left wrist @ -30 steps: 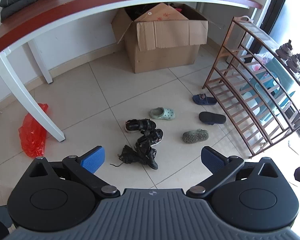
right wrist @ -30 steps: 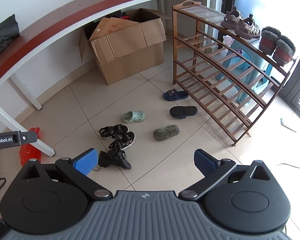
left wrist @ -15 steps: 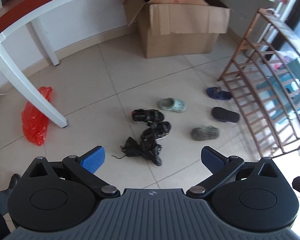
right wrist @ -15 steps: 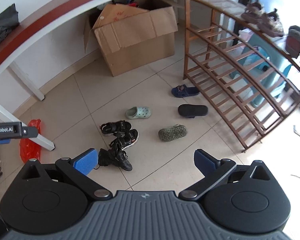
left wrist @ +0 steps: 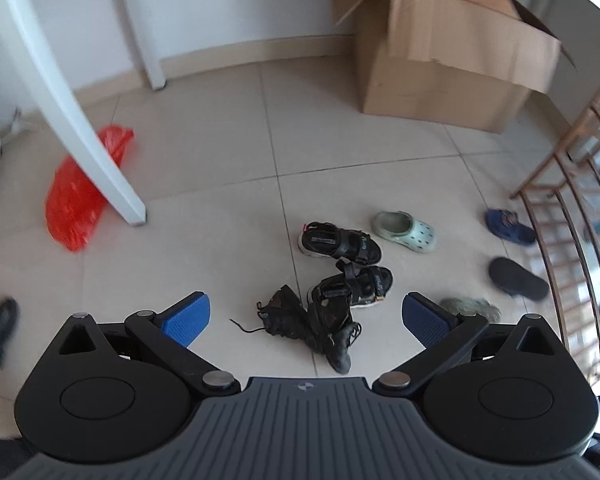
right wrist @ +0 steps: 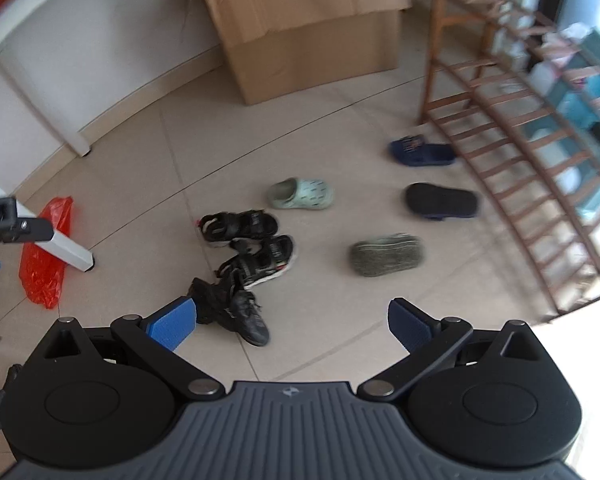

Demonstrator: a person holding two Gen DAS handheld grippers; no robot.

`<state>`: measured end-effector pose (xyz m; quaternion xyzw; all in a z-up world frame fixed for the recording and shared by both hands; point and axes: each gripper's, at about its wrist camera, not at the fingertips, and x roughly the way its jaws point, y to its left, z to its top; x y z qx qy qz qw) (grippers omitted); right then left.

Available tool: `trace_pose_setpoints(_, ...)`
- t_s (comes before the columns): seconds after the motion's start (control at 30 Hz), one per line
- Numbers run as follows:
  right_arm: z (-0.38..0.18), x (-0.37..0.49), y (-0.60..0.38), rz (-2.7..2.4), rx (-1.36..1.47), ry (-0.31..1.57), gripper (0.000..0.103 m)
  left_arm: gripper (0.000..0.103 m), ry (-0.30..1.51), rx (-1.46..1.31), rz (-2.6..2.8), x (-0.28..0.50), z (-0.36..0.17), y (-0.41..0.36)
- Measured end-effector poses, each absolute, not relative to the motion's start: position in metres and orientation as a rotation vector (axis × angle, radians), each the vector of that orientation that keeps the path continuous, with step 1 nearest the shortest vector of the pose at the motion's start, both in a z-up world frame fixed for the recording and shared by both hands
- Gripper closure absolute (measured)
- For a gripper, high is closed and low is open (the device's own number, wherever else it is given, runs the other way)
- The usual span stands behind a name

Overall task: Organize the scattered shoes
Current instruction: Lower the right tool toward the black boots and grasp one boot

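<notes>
both tongs, left (left wrist: 304,318) and right (right wrist: 292,322), gape wide, holding nothing.

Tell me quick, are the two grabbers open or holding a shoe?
Left gripper: open, holding nothing, above the black shoes.
Right gripper: open, holding nothing.

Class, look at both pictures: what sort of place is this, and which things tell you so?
Probably a room or entryway in a home: a wooden shoe rack on a tiled floor, loose shoes such as a green clog, and a cardboard box by the wall.
</notes>
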<state>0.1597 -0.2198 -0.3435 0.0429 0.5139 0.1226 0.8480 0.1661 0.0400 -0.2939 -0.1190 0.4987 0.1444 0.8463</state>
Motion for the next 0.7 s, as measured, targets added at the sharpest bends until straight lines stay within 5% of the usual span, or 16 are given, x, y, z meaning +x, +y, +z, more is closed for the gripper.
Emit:
trace_pose_setpoints(0.4, -0.570, 0.212, -0.110, 0.638, -0.112, 0.973, 0.009, 0.000, 0.952, -0.483, 0.449, 0.157, -0.458, 0.113)
trace_pose_setpoints(0.7, -0.655, 0.252, -0.063, 0.785, -0.206, 0.969, 0.039, 0.000, 0.894, -0.554, 0.410, 0.180, -0.501, 0.155)
